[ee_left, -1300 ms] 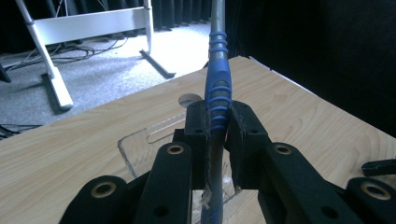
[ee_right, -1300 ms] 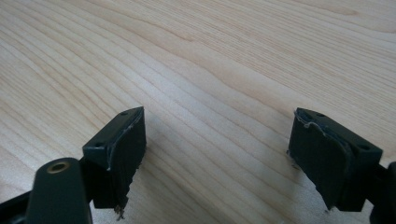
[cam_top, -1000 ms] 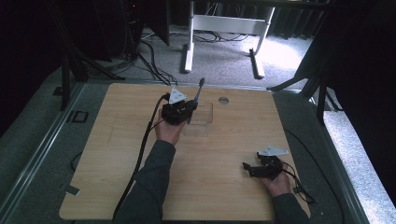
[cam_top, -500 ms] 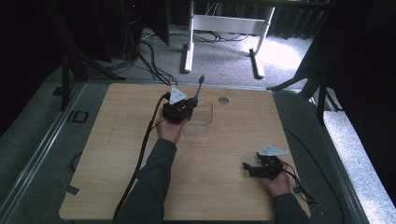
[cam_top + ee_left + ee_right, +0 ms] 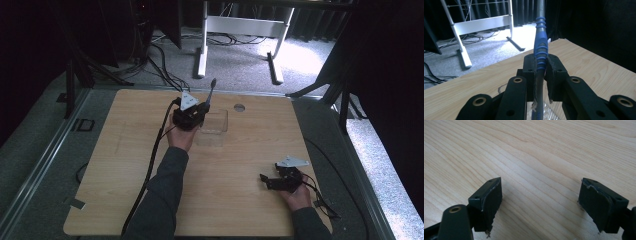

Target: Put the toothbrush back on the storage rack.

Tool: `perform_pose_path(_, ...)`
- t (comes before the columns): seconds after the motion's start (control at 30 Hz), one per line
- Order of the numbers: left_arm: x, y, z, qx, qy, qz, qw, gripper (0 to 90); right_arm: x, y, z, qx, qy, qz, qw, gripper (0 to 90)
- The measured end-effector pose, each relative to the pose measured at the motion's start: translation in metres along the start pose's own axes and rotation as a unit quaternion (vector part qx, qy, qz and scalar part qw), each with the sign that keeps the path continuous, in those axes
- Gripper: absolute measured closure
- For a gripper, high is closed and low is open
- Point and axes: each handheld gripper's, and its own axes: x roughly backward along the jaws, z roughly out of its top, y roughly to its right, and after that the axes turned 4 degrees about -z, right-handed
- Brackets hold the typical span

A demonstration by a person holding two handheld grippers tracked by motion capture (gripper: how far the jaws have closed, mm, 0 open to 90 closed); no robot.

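Note:
My left gripper (image 5: 199, 114) is shut on the handle of a blue and grey toothbrush (image 5: 210, 95), which stands upright with its dark head on top. In the left gripper view the ribbed blue handle (image 5: 540, 50) is clamped between the two black pads of the left gripper (image 5: 540, 66). The gripper hangs at the left rim of a clear plastic box (image 5: 216, 125) at the back middle of the table. My right gripper (image 5: 265, 181) rests on the wood at the front right. In its own view the right gripper (image 5: 540, 197) is open, with bare table between its pads.
The wooden table (image 5: 125, 165) has a round hole (image 5: 239, 107) at its back edge. A black cable (image 5: 150, 170) trails from the left gripper along the forearm. White frame legs (image 5: 202, 45) stand on the carpet behind the table.

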Motion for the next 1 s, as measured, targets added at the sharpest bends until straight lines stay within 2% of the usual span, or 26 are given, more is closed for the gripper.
perform_pose_path(0.3,-0.004,-0.005,-0.003,-0.004,-0.003,0.003,1.0,79.2,0.0,0.0,0.0,0.0,0.0,0.0,1.0,18.7)
perform_pose_path(0.57,-0.009,-0.006,-0.006,-0.004,-0.01,-0.005,0.9999,79.1,0.0,0.0,0.0,0.0,0.0,0.0,1.0,18.7)
perform_pose_path(0.73,-0.014,-0.008,-0.01,-0.002,-0.026,-0.006,0.9996,79.1,0.0,0.0,0.0,0.001,0.0,0.0,1.0,18.7)
perform_pose_path(0.9,-0.018,-0.008,-0.014,-0.009,-0.044,-0.006,0.999,79.1,0.0,0.0,0.0,0.001,0.0,0.0,1.0,18.7)
perform_pose_path(1.0,-0.02,-0.008,-0.016,-0.011,-0.057,-0.013,0.9982,79.0,0.0,0.0,0.0,0.0,0.0,0.0,1.0,18.7)
